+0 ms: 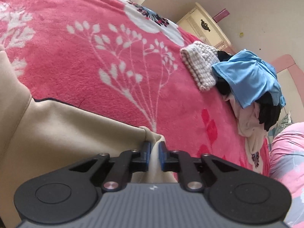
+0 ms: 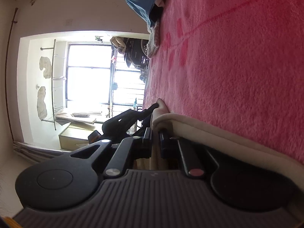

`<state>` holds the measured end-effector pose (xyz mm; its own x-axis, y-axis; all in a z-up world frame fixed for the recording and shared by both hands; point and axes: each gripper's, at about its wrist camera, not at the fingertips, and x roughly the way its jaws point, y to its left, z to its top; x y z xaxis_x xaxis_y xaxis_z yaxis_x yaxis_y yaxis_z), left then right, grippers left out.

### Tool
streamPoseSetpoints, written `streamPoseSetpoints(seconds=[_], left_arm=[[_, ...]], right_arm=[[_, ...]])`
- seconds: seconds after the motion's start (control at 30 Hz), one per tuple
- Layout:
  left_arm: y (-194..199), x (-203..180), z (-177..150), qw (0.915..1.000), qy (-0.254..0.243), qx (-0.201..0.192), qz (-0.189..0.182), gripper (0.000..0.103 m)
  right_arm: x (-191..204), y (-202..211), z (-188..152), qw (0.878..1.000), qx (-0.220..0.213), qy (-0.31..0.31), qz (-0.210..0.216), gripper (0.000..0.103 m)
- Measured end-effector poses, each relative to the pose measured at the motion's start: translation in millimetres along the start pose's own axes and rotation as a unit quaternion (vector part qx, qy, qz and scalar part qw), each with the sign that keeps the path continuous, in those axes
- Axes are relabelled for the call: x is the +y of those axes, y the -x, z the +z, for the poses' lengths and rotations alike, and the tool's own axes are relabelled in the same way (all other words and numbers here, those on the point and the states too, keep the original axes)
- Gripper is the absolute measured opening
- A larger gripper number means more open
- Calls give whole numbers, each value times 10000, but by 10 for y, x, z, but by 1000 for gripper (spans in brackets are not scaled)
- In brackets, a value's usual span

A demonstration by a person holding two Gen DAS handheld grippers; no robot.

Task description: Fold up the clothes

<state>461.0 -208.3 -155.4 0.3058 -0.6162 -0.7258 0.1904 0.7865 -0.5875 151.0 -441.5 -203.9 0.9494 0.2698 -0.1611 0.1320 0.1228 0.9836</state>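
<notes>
Pink blanket (image 1: 95, 66), both claws clamped on beige garment (image 1: 57, 129), left claw (image 1: 154, 146), right claw (image 2: 156, 134)

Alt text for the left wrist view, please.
The left hand-held gripper pinches a fold of a beige garment spread on a pink floral blanket. Further off to the right lie a folded knit piece and a pile of clothes topped with blue fabric.

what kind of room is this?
Likely a home bedroom: a pink fleece blanket spread over a bed, a pile of clothes on it, and a cream cabinet by the wall.
</notes>
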Motion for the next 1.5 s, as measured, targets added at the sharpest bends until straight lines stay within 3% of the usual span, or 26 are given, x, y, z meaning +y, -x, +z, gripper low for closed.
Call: streamPoseSetpoints(seconds=[0.03, 0.13, 0.3, 0.5, 0.63, 0.77, 0.83, 0.93, 0.97, 1.03, 1.07, 1.13, 1.2, 1.5], left_arm=[[29, 2, 23, 10000, 46, 39, -4, 19], [364, -15, 128, 9999, -40, -143, 86, 39], [1304, 20, 140, 9954, -592, -725, 179, 40], [2423, 122, -549, 9803, -1613, -958, 614, 47], [2870, 187, -1214, 9646, -2319, -837, 933, 47], [2933, 240, -1865, 9533, -2772, -415, 1126, 45], [2888, 310, -2143, 9505, -2836, -257, 1243, 45], [2804, 439, -2450, 9462, -2866, -194, 1491, 44], [2785, 478, -2519, 9437, -2883, -241, 1606, 44], [2750, 555, -2652, 9386, -2910, -338, 1824, 44], [2755, 589, -2700, 9382, -2887, -404, 1863, 46], [2760, 640, -2778, 9382, -2822, -521, 1934, 48], [2757, 678, -2841, 9379, -2775, -615, 1987, 49], [2748, 757, -2978, 9371, -2651, -789, 2130, 53]], right_arm=[[12, -17, 5, 10000, 24, 66, -50, 6], [56, -44, 11, 9994, 127, 257, -202, 7], [113, -24, 3, 9985, 252, 334, -365, 8], [362, 214, -34, 9912, 437, 450, -1170, 23], [880, 271, -201, 9774, 658, 1547, -1279, 23], [1393, 13, -572, 9449, 1085, 2932, -976, 23], [1382, -109, -651, 9340, 1182, 3196, -1070, 22], [995, -268, -609, 9095, 1212, 3463, -1957, 18], [817, -323, -558, 9022, 1339, 3401, -2292, 0], [772, -262, -487, 9126, 1283, 3167, -2243, 0], [906, -230, -529, 9082, 1203, 3329, -2234, 6], [1169, -187, -663, 8980, 1140, 3739, -2019, 6], [1397, -269, -893, 8832, 1376, 4137, -1731, 6], [1228, -1060, -1234, 8756, 1823, 4006, -1991, 1]])
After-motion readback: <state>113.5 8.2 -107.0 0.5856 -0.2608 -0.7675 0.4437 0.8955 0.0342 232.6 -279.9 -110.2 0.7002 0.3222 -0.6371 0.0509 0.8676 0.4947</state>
